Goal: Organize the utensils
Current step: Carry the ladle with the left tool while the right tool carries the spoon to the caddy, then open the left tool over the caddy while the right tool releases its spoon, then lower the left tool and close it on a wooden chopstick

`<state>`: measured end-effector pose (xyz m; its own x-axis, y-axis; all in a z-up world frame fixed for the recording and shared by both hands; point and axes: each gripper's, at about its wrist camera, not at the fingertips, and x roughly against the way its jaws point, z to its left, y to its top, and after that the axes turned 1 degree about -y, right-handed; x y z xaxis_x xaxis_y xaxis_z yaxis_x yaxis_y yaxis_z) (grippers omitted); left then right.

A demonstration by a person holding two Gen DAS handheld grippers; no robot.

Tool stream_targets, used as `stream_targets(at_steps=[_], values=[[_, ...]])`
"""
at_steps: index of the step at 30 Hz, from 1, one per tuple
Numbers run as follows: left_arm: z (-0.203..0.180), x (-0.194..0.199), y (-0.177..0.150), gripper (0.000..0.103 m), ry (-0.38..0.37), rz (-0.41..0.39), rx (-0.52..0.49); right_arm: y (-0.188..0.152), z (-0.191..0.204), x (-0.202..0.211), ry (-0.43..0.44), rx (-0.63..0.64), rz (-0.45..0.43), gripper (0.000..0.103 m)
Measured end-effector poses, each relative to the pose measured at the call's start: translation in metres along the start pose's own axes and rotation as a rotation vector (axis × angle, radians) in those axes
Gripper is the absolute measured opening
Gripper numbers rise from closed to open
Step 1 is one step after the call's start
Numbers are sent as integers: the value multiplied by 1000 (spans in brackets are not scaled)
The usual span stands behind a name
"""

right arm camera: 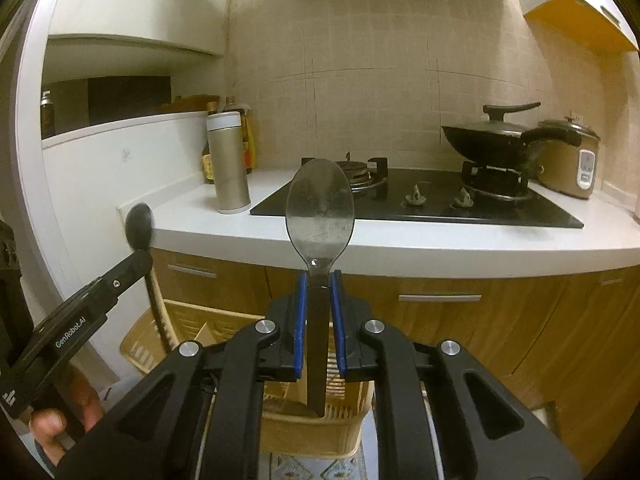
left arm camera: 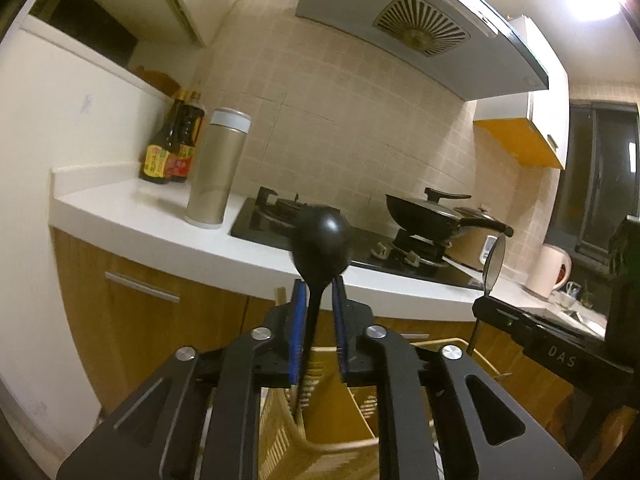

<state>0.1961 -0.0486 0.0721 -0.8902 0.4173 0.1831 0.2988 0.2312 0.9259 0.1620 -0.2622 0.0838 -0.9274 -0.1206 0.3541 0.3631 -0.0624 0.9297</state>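
A black spoon (left arm camera: 320, 236) stands upright between the blue pads of my left gripper (left arm camera: 320, 284). Its thin handle leans on the left pad, with a gap to the right pad. The handle runs down into a tan slotted basket (left arm camera: 280, 412) with dividers. My right gripper (right arm camera: 319, 278) is shut on the dark handle of a clear plastic spoon (right arm camera: 320, 208), bowl up, its lower end over the same basket (right arm camera: 168, 320). In the right wrist view the left gripper (right arm camera: 140, 258) and black spoon (right arm camera: 139, 220) show at the left. In the left wrist view the right gripper (left arm camera: 484, 300) shows at the right.
Ahead runs a white counter (right arm camera: 400, 240) over wooden cabinets. It carries a black gas hob (right arm camera: 420, 204), a lidded wok (right arm camera: 488, 140), a rice cooker (right arm camera: 572, 160), a steel flask (right arm camera: 230, 164), sauce bottles (left arm camera: 172, 148) and a white kettle (left arm camera: 552, 272). A hand (right arm camera: 60, 420) holds the left gripper.
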Motion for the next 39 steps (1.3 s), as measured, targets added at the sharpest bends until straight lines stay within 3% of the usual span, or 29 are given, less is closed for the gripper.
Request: stream_targets(at_steps=[4,7,17,24,27,30,39], values=[[6,18,5,29,-15,-1,26,1,-3,12,21,-21,13,21],[8,32,8,31,-23,11,26,0,-3,24,26,-31,21,29],[6,104,32,31,-19,5,20,6,10,75,12,-26,58,30],[-16,144,44,31,-97,87,-56,-6,26,108,1,23,159,29],[-21,152,34,31,-120,188,-76,-21,29,115,0,17,245,29],[-14,149,6,31,-227,396,1,-43,29,115,38,-17,379,29],[-9,135,-75,31,-193,735,-90,-105,17,90,108,-137,648,29]])
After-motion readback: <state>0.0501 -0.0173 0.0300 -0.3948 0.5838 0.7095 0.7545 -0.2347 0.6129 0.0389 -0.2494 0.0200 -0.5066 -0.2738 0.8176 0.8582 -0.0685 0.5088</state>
